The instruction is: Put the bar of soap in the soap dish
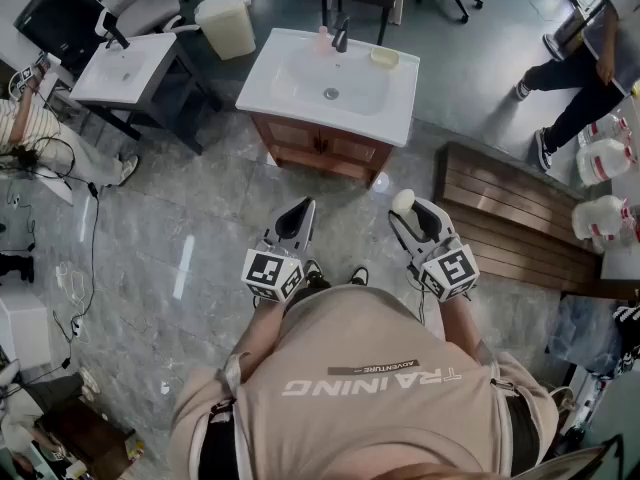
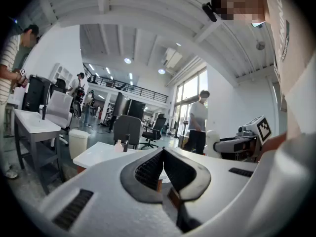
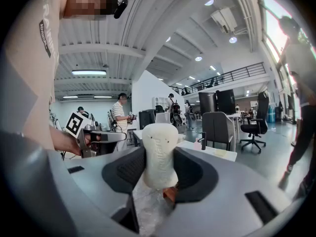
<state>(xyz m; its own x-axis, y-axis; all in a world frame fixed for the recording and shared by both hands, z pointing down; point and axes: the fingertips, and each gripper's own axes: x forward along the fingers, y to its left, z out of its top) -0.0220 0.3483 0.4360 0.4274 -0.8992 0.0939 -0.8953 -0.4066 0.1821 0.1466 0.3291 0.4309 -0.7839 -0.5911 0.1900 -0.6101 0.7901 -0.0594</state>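
A pale bar of soap stands upright between the jaws of my right gripper, which is shut on it; the right gripper view shows the soap filling the gap between the black pads. My left gripper is level beside it, its jaws shut on nothing. Both hang over the floor, well short of the white sink. A small yellow soap dish sits on the sink's back right corner, next to the black tap and a pink bottle.
The sink rests on a wooden cabinet. A second white basin table and a cream bin stand at the left. A wooden bench and white jugs lie to the right. A person stands at the far right.
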